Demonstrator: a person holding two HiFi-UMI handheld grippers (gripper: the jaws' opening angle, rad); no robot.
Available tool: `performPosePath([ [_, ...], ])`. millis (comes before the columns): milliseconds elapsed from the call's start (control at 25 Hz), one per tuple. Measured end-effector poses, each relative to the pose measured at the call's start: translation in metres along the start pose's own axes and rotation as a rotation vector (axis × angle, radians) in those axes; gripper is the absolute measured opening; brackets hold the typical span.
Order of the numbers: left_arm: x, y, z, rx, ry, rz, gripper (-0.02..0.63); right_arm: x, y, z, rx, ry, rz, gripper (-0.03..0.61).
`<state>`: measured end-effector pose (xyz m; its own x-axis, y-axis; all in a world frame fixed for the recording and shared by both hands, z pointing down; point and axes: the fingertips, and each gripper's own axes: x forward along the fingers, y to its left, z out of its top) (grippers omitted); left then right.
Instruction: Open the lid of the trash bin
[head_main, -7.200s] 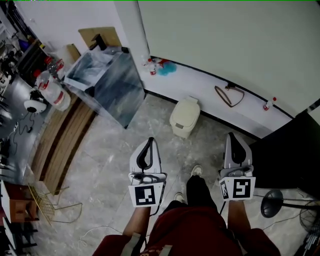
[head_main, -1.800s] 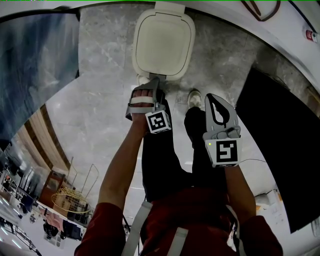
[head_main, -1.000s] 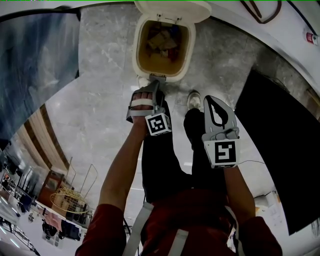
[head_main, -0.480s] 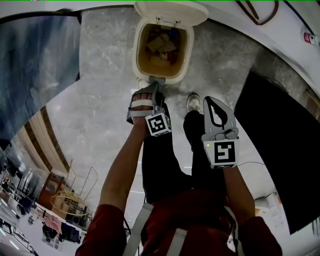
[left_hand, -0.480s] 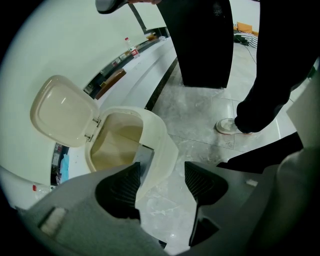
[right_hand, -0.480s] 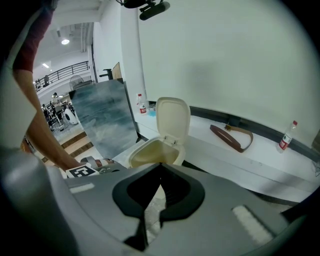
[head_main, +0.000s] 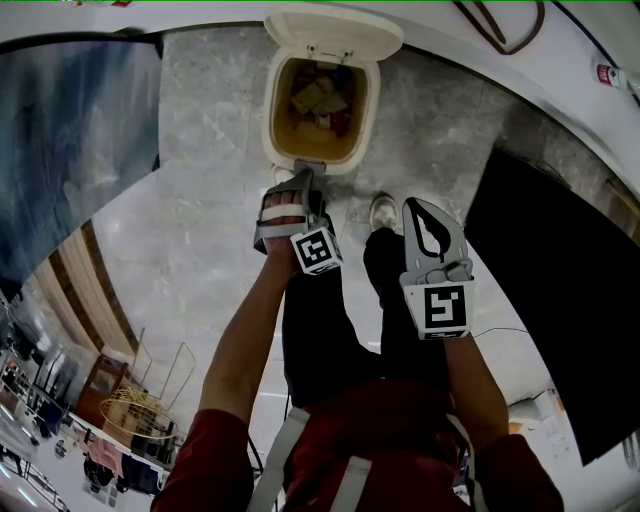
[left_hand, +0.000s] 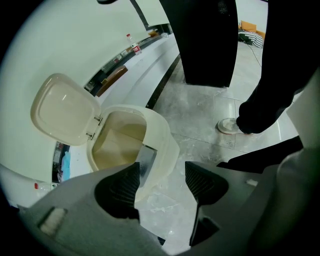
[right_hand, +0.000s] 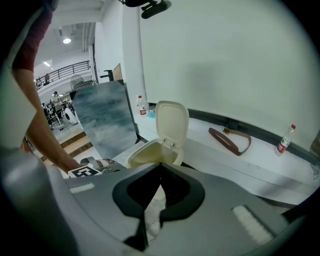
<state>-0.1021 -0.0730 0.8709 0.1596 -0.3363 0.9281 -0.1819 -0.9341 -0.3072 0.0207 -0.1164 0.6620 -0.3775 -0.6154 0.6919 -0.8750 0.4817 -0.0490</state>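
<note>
Trash bin sits on the floor right by the wall, lid flipped up. Left tongs are spread apart at its front rim w/ nothing gripped. Right tongs are clenched, empty.

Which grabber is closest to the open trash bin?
The left gripper: its tip sits right at the trash bin's front rim, with its jaws apart. The right gripper hangs farther back, with its jaws together.
</note>
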Motion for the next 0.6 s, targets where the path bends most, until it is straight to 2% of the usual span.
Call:
performPosePath([
  [360,-0.007,0.026,0.003,-0.064,0.014,0.031,0.314,-0.006,-0.004,0.007,-0.01,-0.016,-0.006,0.0],
  [600,-0.034,0.045,0.002,-0.091,0.015,0.081,0.316,-0.016,-0.004,0.027,-0.019,-0.05,-0.004,0.0],
])
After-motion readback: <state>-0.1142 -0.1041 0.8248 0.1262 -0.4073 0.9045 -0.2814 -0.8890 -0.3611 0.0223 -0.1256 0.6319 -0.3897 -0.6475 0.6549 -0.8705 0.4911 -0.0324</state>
